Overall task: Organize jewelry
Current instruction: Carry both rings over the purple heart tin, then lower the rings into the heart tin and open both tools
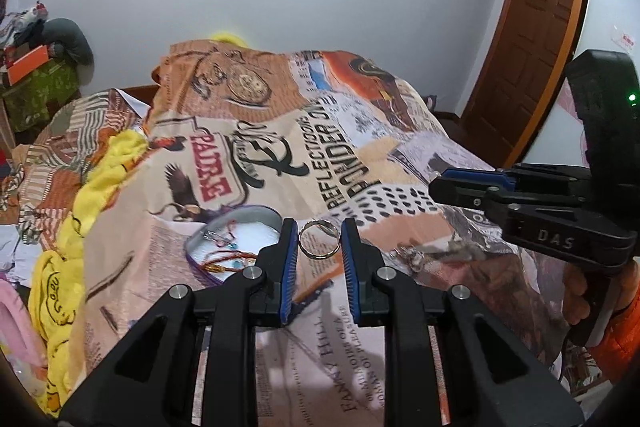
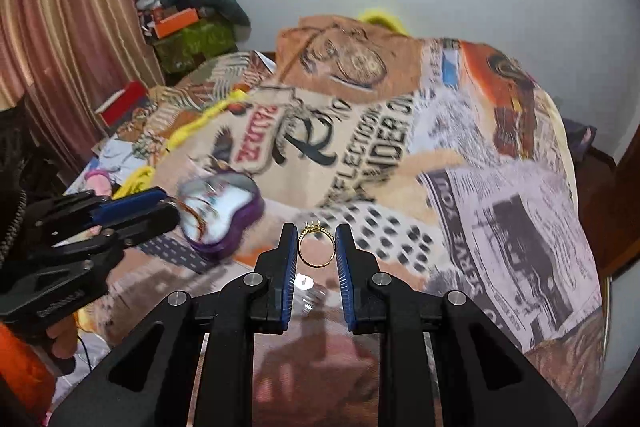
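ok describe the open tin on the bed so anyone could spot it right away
On the printed bedspread, look just left of the left gripper. The heart-shaped tin lies open there, purple-sided with a white lining, holding orange cords; it is the only container among loose rings.

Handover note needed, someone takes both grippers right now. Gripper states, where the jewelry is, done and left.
Left gripper: shut on a plain silver ring, held clear of the bed.
Right gripper: shut on a thin gold ring with a small setting on top, also lifted.
Purple heart-shaped tin with a white lining: open on the printed bedspread, to the left of both grippers; it already holds a reddish cord bracelet and another small piece.
Done: both rings picked up.
Left: both rings probably go into the tin. A further small piece seems to lie on the bedspread to the right; blurred.
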Tool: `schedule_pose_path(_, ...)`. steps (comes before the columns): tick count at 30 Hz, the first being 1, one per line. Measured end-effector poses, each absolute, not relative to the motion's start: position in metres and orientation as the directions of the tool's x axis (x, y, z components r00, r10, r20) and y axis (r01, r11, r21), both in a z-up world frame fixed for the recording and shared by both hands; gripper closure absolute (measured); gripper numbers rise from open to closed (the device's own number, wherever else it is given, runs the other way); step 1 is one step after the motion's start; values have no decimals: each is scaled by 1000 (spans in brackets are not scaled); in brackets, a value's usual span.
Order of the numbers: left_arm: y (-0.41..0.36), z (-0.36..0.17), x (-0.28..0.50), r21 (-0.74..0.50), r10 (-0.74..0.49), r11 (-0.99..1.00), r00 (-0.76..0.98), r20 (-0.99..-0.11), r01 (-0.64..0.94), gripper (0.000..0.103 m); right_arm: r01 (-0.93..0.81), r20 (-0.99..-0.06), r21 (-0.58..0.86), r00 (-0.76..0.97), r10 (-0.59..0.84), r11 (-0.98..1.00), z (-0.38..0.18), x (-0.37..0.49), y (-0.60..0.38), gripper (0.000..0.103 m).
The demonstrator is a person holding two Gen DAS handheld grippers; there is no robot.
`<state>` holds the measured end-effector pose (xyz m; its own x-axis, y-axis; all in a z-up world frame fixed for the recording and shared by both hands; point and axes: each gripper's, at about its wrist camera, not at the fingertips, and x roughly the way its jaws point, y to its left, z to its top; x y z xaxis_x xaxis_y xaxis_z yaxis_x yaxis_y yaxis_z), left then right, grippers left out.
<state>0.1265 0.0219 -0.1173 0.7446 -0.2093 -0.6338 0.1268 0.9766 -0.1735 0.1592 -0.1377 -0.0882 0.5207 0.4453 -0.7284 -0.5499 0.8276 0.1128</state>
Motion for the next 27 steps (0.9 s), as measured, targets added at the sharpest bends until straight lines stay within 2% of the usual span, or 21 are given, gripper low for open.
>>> schedule_pose_path(15,65,-98,119,-168,-136,985,799,-586,44,82,-630,-676,153,495,546,761,-71,155,-86,86)
schedule_pose_path(27,95,-115,131,-191,-120,982,773,-622,-1,82,-662,-724,165,422,545,731,-101,171,-49,86)
